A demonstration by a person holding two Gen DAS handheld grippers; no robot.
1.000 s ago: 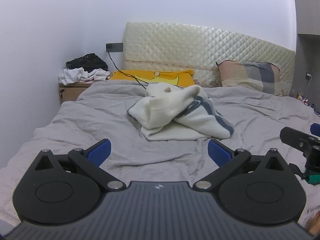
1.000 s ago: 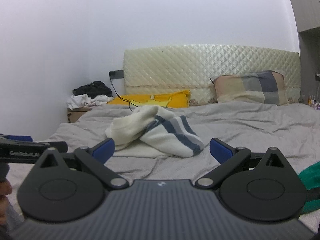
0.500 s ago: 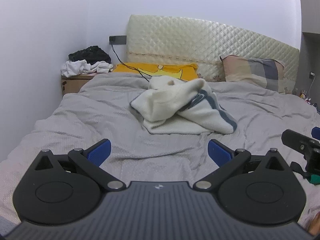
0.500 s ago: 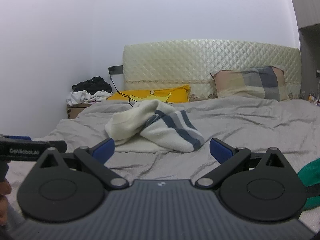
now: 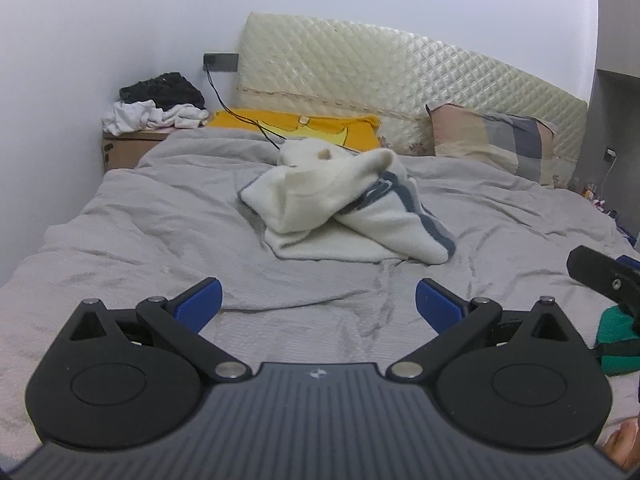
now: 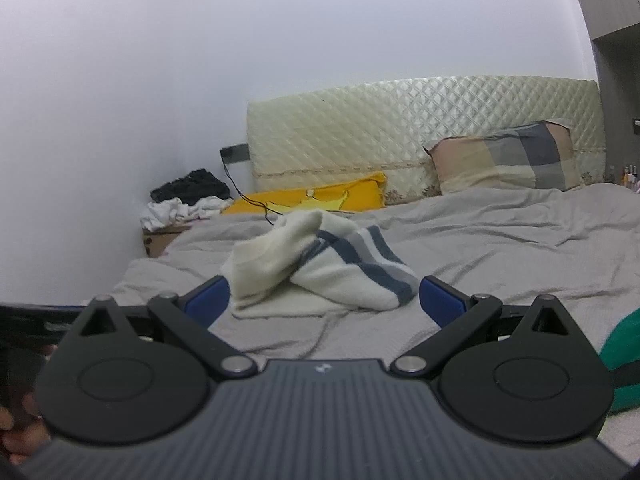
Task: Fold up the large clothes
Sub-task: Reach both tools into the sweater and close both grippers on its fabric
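Note:
A cream sweater with navy and grey stripes [image 5: 344,212] lies crumpled in a heap in the middle of the grey bed [image 5: 160,232]; the right wrist view shows the same sweater [image 6: 320,268]. My left gripper [image 5: 318,304] hovers open over the near part of the bed, well short of the heap, with nothing between its blue pads. My right gripper [image 6: 322,300] is open too and holds nothing, and the sweater lies beyond its fingertips. The right gripper's black body [image 5: 604,276] shows at the right edge of the left wrist view.
A yellow pillow [image 5: 296,128] and a plaid pillow [image 5: 492,140] rest against the quilted headboard [image 5: 400,76]. A black cable [image 5: 244,120] runs from a wall socket onto the bed. A bedside stand carries a pile of clothes [image 5: 156,104]. A green cloth [image 6: 624,356] lies at the near right.
Both grippers have moved forward toward the sweater, which looks larger and nearer now. The right wrist view has tilted upward. Both grippers remain open.

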